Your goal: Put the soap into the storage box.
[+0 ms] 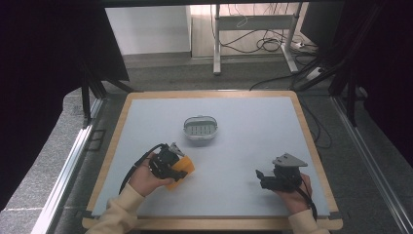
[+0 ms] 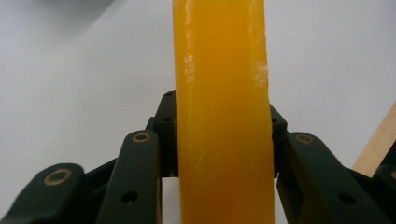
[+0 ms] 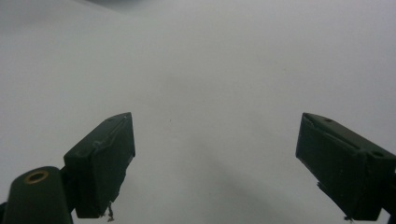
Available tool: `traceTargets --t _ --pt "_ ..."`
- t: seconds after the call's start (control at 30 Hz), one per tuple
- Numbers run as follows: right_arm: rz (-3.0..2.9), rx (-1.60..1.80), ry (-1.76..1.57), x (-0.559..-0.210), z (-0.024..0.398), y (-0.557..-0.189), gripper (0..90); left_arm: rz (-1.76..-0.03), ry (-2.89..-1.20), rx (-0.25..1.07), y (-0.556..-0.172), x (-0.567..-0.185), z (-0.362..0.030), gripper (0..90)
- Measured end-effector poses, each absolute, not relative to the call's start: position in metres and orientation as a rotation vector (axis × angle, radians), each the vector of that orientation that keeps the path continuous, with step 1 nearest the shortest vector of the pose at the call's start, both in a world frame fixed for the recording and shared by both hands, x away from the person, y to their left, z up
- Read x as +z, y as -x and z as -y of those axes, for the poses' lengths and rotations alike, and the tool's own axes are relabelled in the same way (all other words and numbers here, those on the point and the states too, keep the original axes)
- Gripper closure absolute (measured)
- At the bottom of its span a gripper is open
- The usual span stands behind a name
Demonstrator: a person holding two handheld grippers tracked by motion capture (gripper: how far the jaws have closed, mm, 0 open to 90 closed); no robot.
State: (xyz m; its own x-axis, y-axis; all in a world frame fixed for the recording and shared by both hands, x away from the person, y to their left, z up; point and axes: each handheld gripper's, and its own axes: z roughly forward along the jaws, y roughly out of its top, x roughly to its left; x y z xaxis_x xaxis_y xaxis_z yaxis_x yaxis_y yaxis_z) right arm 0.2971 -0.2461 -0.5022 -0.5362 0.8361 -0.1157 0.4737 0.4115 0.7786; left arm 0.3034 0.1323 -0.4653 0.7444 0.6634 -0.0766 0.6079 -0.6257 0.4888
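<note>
The left gripper (image 1: pixel 176 168) clamps an orange soap bar (image 1: pixel 181 169) at the mat's (image 1: pixel 253 122) near left. Carrying step, likely: next, over to the soap dish (image 1: pixel 200 127) beyond. The right gripper (image 1: pixel 261 177) waits, jaws spread, empty.

Glossy, scuffed orange plastic block (image 2: pixel 222 112)
</note>
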Motion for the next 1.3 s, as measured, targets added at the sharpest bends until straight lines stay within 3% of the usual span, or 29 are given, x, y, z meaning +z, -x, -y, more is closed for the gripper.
traceTargets --t 1.3 --pt "-2.172 0.97 -1.121 -0.503 0.247 -0.297 12.2 -0.911 -2.419 0.171 -0.319 -0.44 -0.138 62.0"
